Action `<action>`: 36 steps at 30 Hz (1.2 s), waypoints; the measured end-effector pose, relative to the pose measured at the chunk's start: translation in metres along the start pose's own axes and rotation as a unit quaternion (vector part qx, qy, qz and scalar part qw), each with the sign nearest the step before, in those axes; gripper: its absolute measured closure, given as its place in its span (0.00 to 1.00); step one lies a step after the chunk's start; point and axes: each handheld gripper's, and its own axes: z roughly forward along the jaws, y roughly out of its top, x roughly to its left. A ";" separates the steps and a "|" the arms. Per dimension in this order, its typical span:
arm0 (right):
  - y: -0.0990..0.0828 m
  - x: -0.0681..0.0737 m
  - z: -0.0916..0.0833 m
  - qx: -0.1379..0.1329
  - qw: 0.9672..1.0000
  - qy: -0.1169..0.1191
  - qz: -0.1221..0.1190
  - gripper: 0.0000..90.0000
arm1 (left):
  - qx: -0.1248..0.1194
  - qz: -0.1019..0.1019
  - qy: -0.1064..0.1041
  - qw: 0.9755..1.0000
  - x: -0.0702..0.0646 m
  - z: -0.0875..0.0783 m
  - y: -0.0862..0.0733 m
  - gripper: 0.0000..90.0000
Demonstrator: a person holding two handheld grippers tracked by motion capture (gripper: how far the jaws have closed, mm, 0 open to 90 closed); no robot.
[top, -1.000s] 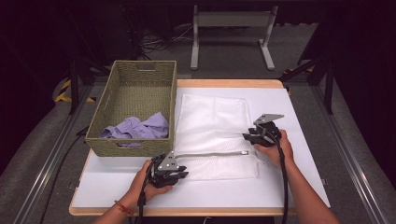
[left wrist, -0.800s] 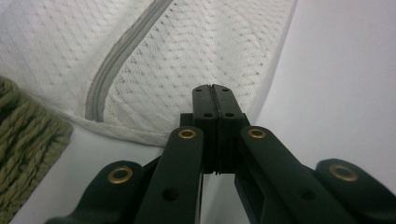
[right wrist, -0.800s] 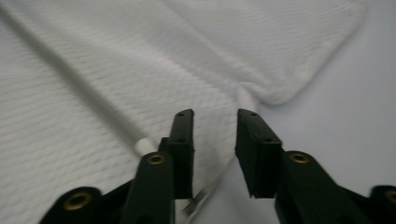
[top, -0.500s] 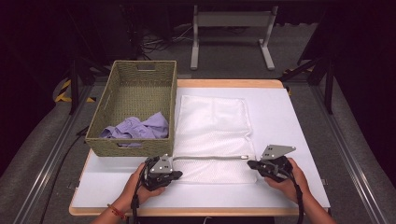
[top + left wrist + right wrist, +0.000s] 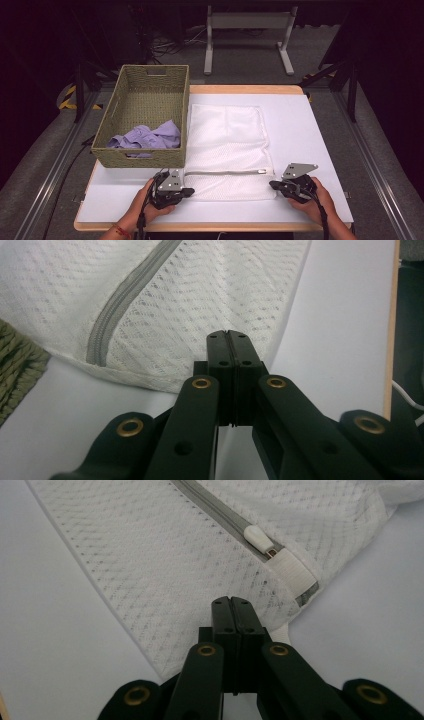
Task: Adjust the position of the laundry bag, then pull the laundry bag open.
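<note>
White mesh laundry bag (image 5: pixel 227 150) lies flat on the tabletop (image 5: pixel 310 130), beside the wicker basket (image 5: pixel 145 120). Left gripper (image 5: pixel 231 337) and right gripper (image 5: pixel 231 602) are each clamped fully together on a near corner of the bag. Risk: thin mesh may slip from the pinch on lifting, or only one layer is caught, so the zipper (image 5: pixel 260 541) sags. Lilac cloth (image 5: pixel 147 137) lies in the basket. No legible writing.

Your left gripper (image 5: pixel 231 337) has its two black fingers (image 5: pixel 219 347) pressed together over the near edge of a white mesh bag (image 5: pixel 200 295). The bag lies flat on the white counter (image 5: pixel 345 315), and its grey zipper (image 5: pixel 127 295) runs diagonally. A woven green basket's corner (image 5: pixel 15 370) sits at the left edge.
</note>
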 end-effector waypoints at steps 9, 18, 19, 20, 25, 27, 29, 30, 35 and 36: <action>-0.005 0.006 -0.005 0.001 1.000 0.019 -0.012 1.00 | -0.013 -0.008 -0.007 1.000 0.001 0.000 -0.005 0.98; -0.004 0.008 -0.013 -0.036 0.999 0.011 -0.024 1.00 | -0.033 -0.013 0.002 0.999 0.003 -0.006 -0.001 0.93; -0.003 0.008 -0.014 -0.041 0.999 0.006 -0.025 1.00 | -0.037 -0.014 0.001 0.999 0.004 -0.008 0.000 0.93; -0.003 0.008 -0.017 -0.049 0.998 0.002 -0.026 1.00 | -0.038 -0.014 0.004 0.999 0.004 -0.009 0.000 0.92; -0.002 0.006 -0.026 -0.093 0.995 -0.024 -0.028 1.00 | -0.053 -0.014 0.029 0.998 0.005 -0.017 0.001 0.84; -0.002 0.005 -0.028 -0.102 0.994 -0.033 -0.029 1.00 | -0.056 -0.016 0.030 0.998 0.005 -0.017 0.001 0.78; -0.001 0.003 -0.030 -0.107 0.993 -0.040 -0.025 1.00 | -0.059 -0.011 0.040 0.997 0.005 -0.018 0.005 0.72; -0.001 0.002 -0.030 -0.111 0.993 -0.042 -0.023 1.00 | -0.060 -0.010 0.041 0.997 0.005 -0.019 0.006 0.72; 0.001 -0.004 -0.028 -0.112 0.992 -0.051 -0.015 1.00 | -0.069 -0.010 0.049 0.996 0.005 -0.017 0.014 0.60; 0.001 -0.004 -0.028 -0.112 0.992 -0.051 -0.015 1.00 | -0.067 -0.007 0.047 0.997 0.004 -0.016 0.016 0.60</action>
